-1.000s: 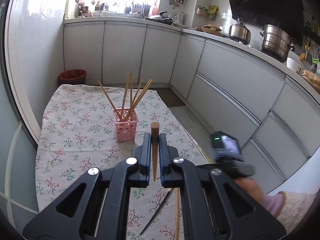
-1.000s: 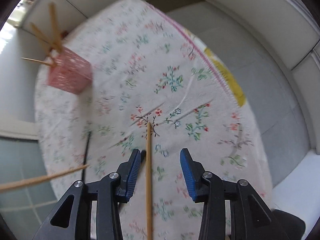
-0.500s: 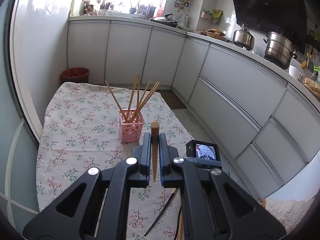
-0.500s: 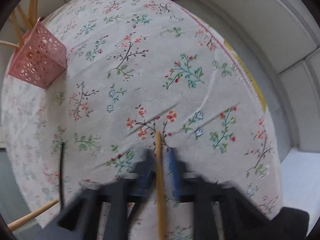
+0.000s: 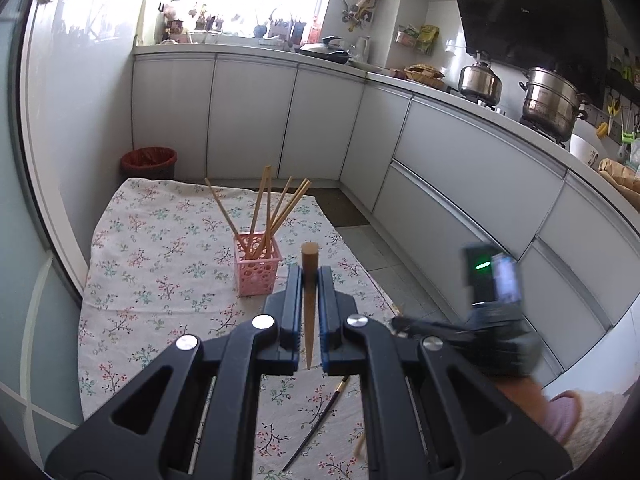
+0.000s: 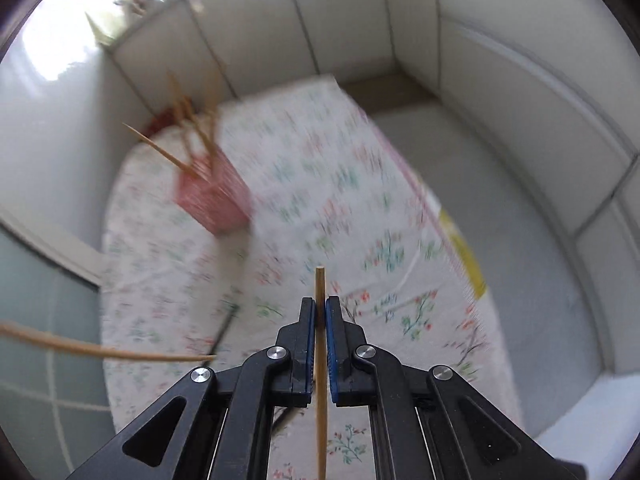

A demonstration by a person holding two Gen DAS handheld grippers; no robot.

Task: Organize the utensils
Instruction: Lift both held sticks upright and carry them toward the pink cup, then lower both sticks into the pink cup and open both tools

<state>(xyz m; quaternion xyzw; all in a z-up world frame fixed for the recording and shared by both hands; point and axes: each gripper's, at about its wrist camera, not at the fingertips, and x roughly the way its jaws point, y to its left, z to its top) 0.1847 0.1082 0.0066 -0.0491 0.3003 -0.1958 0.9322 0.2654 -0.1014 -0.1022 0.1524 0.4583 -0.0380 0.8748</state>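
My left gripper (image 5: 309, 280) is shut on a brown wooden chopstick (image 5: 309, 258) whose blunt end sticks out past the fingertips. Ahead of it a pink perforated basket (image 5: 258, 270) holds several wooden chopsticks (image 5: 276, 208) on the floral cloth (image 5: 160, 248). My right gripper (image 6: 320, 310) is shut on a light wooden chopstick (image 6: 320, 284), lifted off the cloth (image 6: 320, 184). The pink basket (image 6: 214, 200) appears blurred at upper left in the right wrist view. A dark chopstick (image 5: 316, 424) lies on the cloth below my left gripper.
White cabinets (image 5: 460, 184) run along the back and right. A red bin (image 5: 149, 162) stands behind the cloth. The right gripper's body and a hand in a pink sleeve (image 5: 560, 416) sit at lower right in the left wrist view. Another chopstick (image 6: 100, 350) crosses the left edge.
My right gripper shut on the light chopstick that lay on the cloth and rose with it, tilting up toward the basket. My left gripper kept still with its chopstick.
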